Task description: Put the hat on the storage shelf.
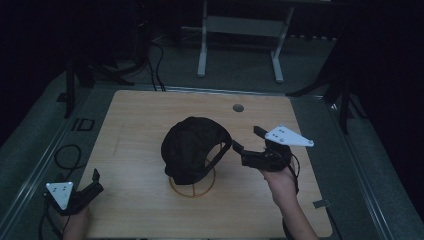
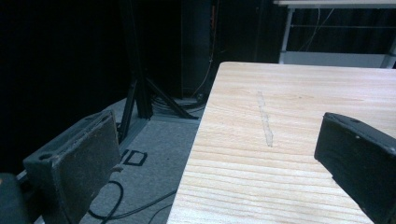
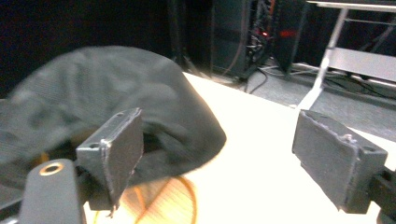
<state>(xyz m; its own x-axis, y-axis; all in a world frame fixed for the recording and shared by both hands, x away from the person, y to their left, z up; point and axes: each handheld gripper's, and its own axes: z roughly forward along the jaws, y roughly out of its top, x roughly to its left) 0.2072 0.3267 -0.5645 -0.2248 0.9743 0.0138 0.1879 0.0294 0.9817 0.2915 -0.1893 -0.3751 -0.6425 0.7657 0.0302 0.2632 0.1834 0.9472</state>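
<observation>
Atop gold stand (image 1: 192, 187), black cap (image 1: 192, 147), brim rightward

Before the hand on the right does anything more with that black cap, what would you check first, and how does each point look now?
1. Cap sits on its wire stand: ok.
2. Right gripper open, nothing between its fingers: ok.
3. Right gripper clear of the cap's back strap: cannot tell, they are very close.
4. Left gripper open and well away at the table corner: ok.
5. Stand upright: cannot tell, the cap hides most of it.
</observation>
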